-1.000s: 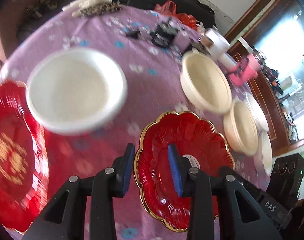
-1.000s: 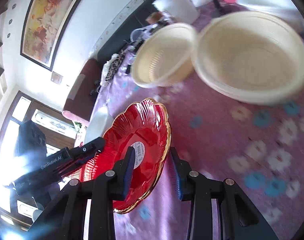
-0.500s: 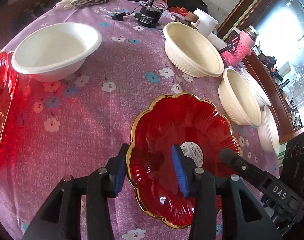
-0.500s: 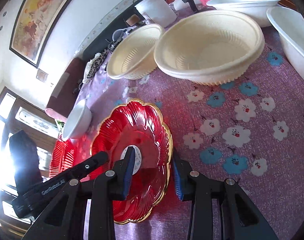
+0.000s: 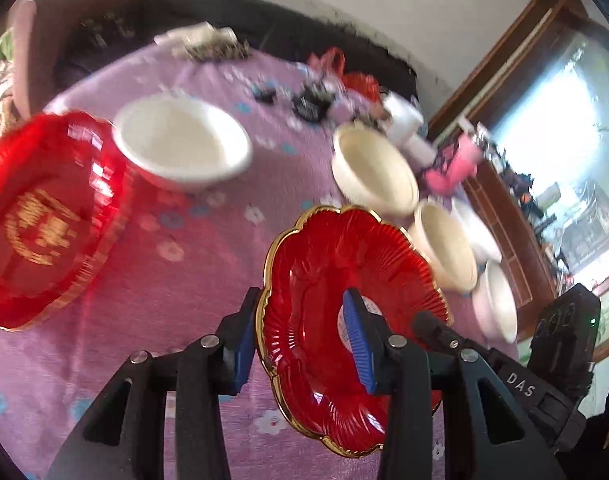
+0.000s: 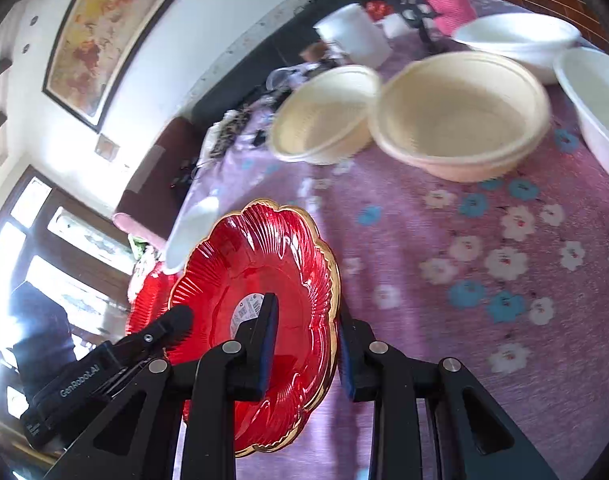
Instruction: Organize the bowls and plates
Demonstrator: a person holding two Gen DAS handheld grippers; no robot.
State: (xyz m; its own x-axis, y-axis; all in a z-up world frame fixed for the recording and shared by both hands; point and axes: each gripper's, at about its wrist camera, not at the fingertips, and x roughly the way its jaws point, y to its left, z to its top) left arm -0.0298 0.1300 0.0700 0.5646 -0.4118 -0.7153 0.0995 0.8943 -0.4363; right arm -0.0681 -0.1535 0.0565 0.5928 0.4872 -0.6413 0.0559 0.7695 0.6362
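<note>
A red scalloped plate with a gold rim [image 5: 324, 280] [image 6: 248, 276] is held off the purple tablecloth, tilted. My left gripper [image 5: 300, 340] straddles its left rim, one pad outside and one inside. My right gripper [image 6: 304, 340] straddles its right rim the same way. Each gripper shows in the other's view. A larger red plate with gold lettering [image 5: 44, 220] lies at the left. A white bowl [image 5: 180, 140] sits beyond it. Two cream bowls [image 5: 372, 168] [image 6: 464, 116] and white bowls [image 5: 496, 300] [image 6: 516, 40] line the right side.
The floral purple tablecloth [image 5: 164, 288] [image 6: 484, 280] covers a round table. A pink cup [image 5: 452, 168], a white container [image 6: 352, 40] and dark small items [image 5: 308, 104] crowd the far edge. A dark sofa and a framed painting [image 6: 92, 32] stand beyond.
Both grippers have lifted the red scalloped plate and tilted it; the view swings, bringing the large red plate back into sight at the left.
</note>
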